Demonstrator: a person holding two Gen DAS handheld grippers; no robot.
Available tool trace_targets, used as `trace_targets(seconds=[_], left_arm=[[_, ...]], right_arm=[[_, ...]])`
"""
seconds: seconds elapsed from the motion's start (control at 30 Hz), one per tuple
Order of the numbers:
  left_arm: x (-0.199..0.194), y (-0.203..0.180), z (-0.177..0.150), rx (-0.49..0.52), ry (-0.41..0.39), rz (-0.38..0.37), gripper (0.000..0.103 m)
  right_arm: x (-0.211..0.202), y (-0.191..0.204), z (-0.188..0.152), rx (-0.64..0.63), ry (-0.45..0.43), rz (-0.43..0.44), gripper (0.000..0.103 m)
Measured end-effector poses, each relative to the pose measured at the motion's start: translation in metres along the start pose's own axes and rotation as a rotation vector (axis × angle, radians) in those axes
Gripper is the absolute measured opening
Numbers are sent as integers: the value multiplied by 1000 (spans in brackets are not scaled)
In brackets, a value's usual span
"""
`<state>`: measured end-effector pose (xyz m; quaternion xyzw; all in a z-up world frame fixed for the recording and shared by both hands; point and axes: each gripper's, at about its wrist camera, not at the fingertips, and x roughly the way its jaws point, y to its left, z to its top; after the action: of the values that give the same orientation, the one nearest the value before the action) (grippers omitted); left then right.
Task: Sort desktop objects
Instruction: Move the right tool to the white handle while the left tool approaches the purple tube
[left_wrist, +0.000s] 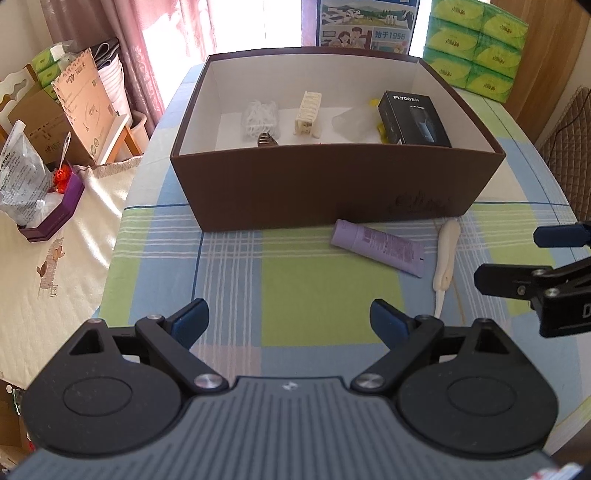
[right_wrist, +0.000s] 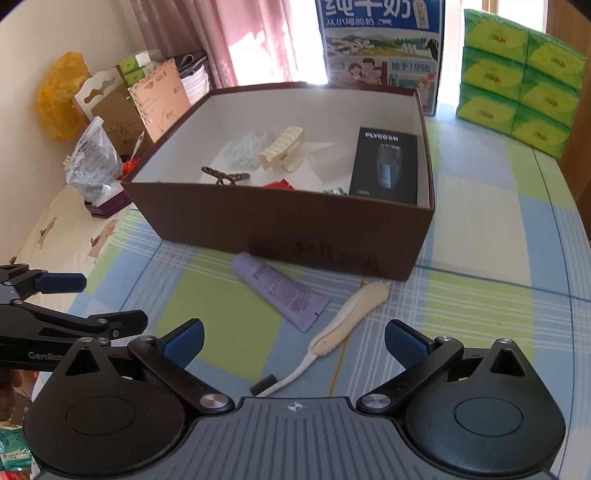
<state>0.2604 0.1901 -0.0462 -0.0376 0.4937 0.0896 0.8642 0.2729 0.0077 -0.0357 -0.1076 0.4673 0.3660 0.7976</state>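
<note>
A brown cardboard box (left_wrist: 332, 184) stands open on the checked tablecloth; it also shows in the right wrist view (right_wrist: 280, 229). Inside lie a black shaver box (left_wrist: 413, 118), a cream hair claw (left_wrist: 308, 112), a white clip (left_wrist: 260, 116) and a dark clip (right_wrist: 225, 176). In front of the box lie a purple tube (left_wrist: 376, 247) (right_wrist: 280, 291) and a cream-handled brush (left_wrist: 445, 258) (right_wrist: 332, 332). My left gripper (left_wrist: 290, 321) is open and empty above the cloth. My right gripper (right_wrist: 293, 339) is open and empty, just behind the brush.
Green tissue packs (left_wrist: 476, 48) and a milk carton box (right_wrist: 380, 55) stand behind the brown box. A side table at the left holds cardboard, bags and a purple tray (left_wrist: 51, 218). A chair back (left_wrist: 569, 147) stands at the right.
</note>
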Motion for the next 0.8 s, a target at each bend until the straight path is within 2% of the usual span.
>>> trace_targets(seconds=[0.4,0.6,0.67,0.8], left_arm=[[17,4,-4,2,33,6,92],[29,7,-5,6,61,7,92],[33,8,-4,7,61,8,92],[42,9,0,12,62,6,92]], right_arm=[[28,-13,-32,72,79,-25,101],[39,-14,-42,75,83,-53,101],[41,-17,-42,84,72,-69,98],[48,-23,-40,109,56,-92,81]])
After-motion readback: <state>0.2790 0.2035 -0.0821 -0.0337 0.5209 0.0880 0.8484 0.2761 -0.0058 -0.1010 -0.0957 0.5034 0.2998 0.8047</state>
